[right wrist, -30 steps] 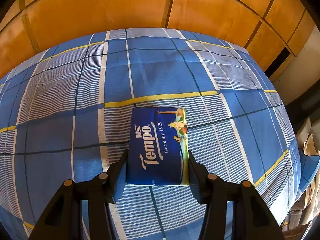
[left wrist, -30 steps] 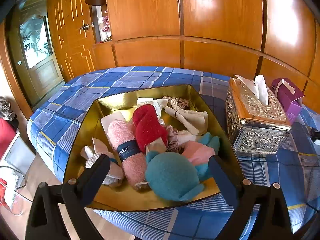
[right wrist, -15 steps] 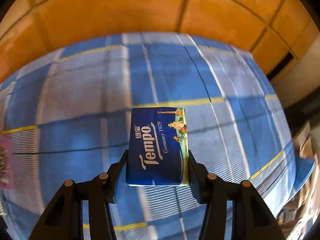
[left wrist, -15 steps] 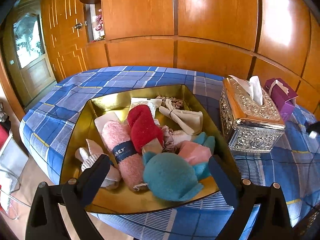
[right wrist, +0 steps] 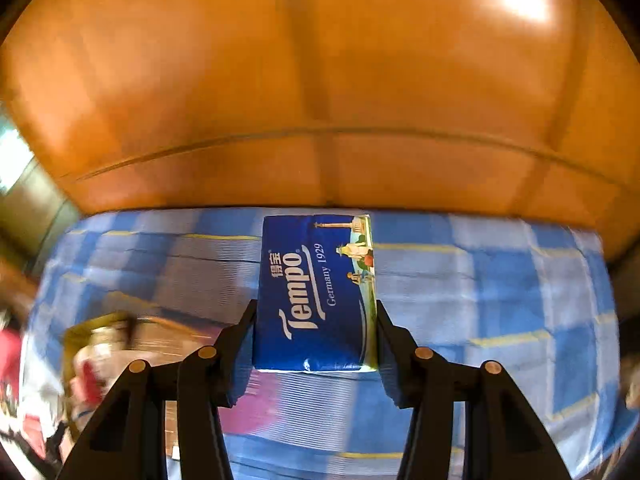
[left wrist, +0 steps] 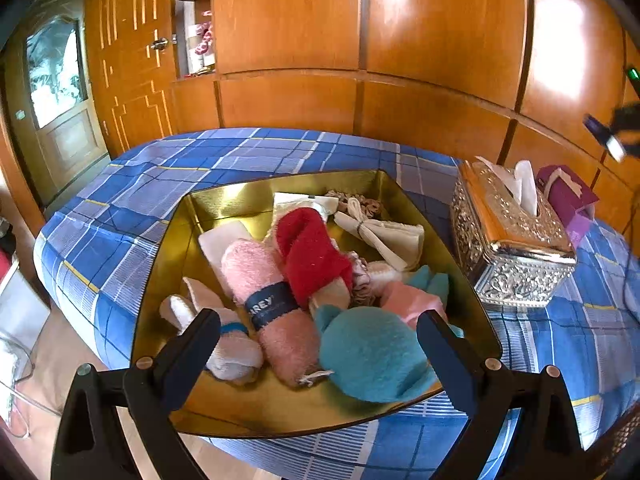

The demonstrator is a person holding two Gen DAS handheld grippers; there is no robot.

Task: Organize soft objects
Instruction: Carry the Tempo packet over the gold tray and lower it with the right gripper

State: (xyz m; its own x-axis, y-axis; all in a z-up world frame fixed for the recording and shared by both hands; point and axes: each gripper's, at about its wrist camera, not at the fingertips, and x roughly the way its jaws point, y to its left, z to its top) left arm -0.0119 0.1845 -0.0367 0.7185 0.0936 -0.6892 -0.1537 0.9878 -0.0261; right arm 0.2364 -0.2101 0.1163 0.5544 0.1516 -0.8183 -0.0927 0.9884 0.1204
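Here, from the left wrist view, the left gripper point(left wrist: 318, 330) hangs with its jaws wide apart and nothing between them, above the near edge of a gold tray point(left wrist: 224, 204) that sits on a blue plaid cloth point(left wrist: 132, 200). The tray is crowded with soft things: a teal plush point(left wrist: 372, 354) at 6 o'clock, a pink rolled towel point(left wrist: 266, 304) with a dark band beside it at 7 o'clock, a white rolled cloth point(left wrist: 224, 344) at 8 o'clock, a red sock point(left wrist: 310, 254) at the centre, a cream tied napkin point(left wrist: 386, 236) at 1 o'clock and a brownish scrunchie point(left wrist: 362, 200) at 12 o'clock. Outside the tray at 3 o'clock stands a silver tissue box point(left wrist: 508, 240) with white tissue poking up, and past it a purple tissue box point(left wrist: 568, 196). In the right wrist view, the right gripper point(right wrist: 316, 322) is clamped on a blue Tempo tissue pack point(right wrist: 314, 292) — the pack is raised above the plaid cloth, its far end toward the wooden wall point(right wrist: 320, 80); the gold tray shows blurred at 8 o'clock.
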